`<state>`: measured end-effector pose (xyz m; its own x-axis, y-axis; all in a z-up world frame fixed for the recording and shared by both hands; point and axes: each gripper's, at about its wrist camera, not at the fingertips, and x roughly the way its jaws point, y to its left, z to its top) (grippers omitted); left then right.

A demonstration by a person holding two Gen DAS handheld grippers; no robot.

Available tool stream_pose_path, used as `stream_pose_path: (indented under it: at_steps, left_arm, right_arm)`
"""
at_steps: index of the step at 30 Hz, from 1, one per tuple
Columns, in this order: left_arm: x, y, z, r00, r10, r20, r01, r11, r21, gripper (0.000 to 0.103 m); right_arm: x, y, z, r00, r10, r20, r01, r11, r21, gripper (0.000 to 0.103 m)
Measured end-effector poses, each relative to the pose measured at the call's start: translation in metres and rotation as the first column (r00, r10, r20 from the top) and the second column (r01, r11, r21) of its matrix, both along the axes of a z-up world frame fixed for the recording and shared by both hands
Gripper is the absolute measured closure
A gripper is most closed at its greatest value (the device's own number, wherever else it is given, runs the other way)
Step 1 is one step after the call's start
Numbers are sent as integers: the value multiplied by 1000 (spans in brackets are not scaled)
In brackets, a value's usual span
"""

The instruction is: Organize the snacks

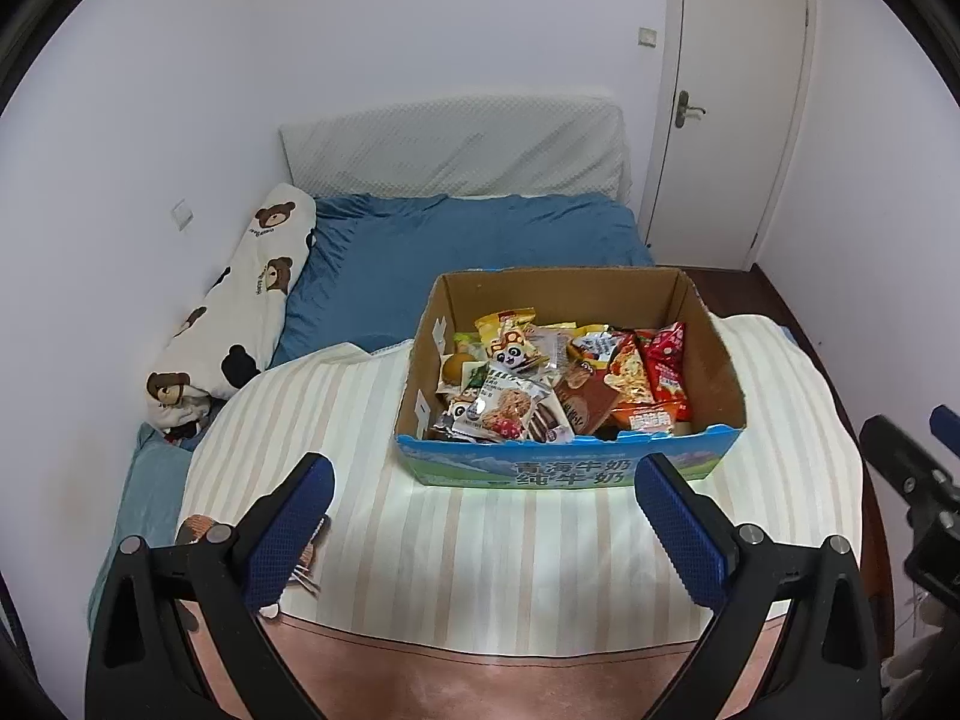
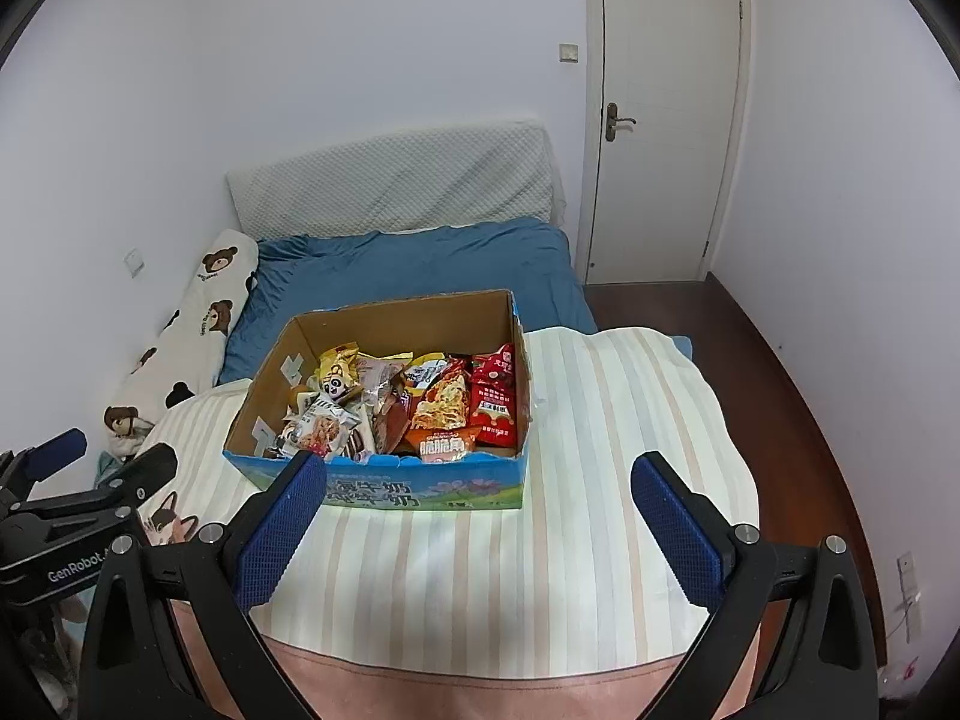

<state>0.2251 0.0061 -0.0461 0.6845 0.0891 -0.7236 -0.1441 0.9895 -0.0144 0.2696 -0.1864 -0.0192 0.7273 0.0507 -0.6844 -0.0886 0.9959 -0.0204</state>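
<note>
Snack packets, light, crinkly and slippery with crushable contents, fill the cardboard box on the bed's striped cover, best pinched by a sealed edge; left gripper and right gripper hold their fingers wide apart, empty.

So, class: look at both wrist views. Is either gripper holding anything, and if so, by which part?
Nothing is held. The left gripper and the right gripper are both open and empty, short of the snack box on the striped cover.

A box full of snack packets sits on a striped cloth on the bed; a pillow lies left; a door stands behind right.
</note>
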Motion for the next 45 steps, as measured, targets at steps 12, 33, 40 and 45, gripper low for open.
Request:
stream_pose_path:
  at_steps: [12,33,40,45]
  left_arm:
    - [8,1,1,1000,0,-2,0,1000,1,0]
    - [5,1,10,1000,2,16,-2,1000,-1,0]
    - [2,-1,14,1000,-8,27,8,1000,0,0]
    - [1,-1,17,999,-12,34,12,1000,3,0]
  right_arm:
    - [7,3,2,1000,6,-1,-6,1000,-3,0]
    - [1,-1,7,1000,0,-4,0,1000,16,0]
    - [0,-1,6,1000,1,-7,-1,1000,16,0]
    - [-1,0,6,1000,-2,-6,2,1000,12,0]
